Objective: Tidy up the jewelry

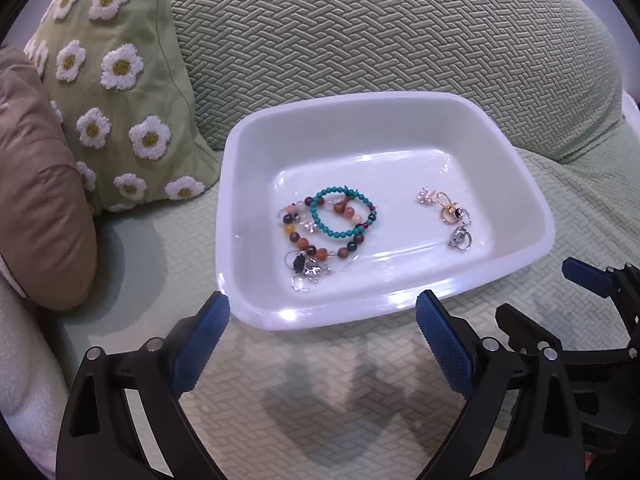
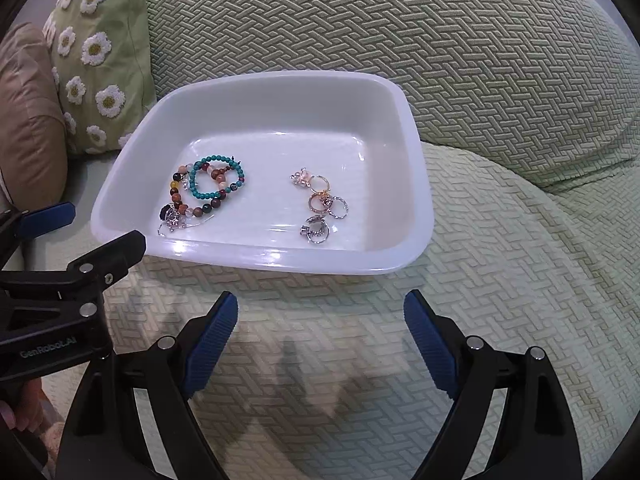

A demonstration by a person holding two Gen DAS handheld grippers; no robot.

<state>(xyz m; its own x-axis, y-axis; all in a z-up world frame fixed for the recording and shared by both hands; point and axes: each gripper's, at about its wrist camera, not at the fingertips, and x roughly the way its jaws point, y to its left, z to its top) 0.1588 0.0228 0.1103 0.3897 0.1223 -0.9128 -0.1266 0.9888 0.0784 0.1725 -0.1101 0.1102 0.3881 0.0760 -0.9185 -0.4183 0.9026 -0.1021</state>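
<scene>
A white plastic tray [image 1: 256, 312] [image 2: 248, 258] rests on a green woven sofa cover. On its left lie a turquoise bead bracelet [image 1: 325, 224] [image 2: 197, 192], a brown and orange bead bracelet [image 1: 300, 242] [image 2: 176, 200] and a silver charm piece [image 1: 314, 270] [image 2: 172, 218]. On its right lie several gold and silver rings [image 1: 454, 214] [image 2: 320, 204]. My left gripper [image 1: 322, 314] is open and empty just before the tray's near rim. My right gripper [image 2: 320, 312] is open and empty, a little short of the near rim. Each gripper shows at the edge of the other's view.
A green cushion with white daisies [image 1: 116, 80] [image 2: 96, 56] and a tan cushion [image 1: 36, 184] [image 2: 28, 116] lean at the left. The sofa backrest [image 1: 380, 28] rises behind the tray. A white fleece [image 1: 20, 380] lies at the far left.
</scene>
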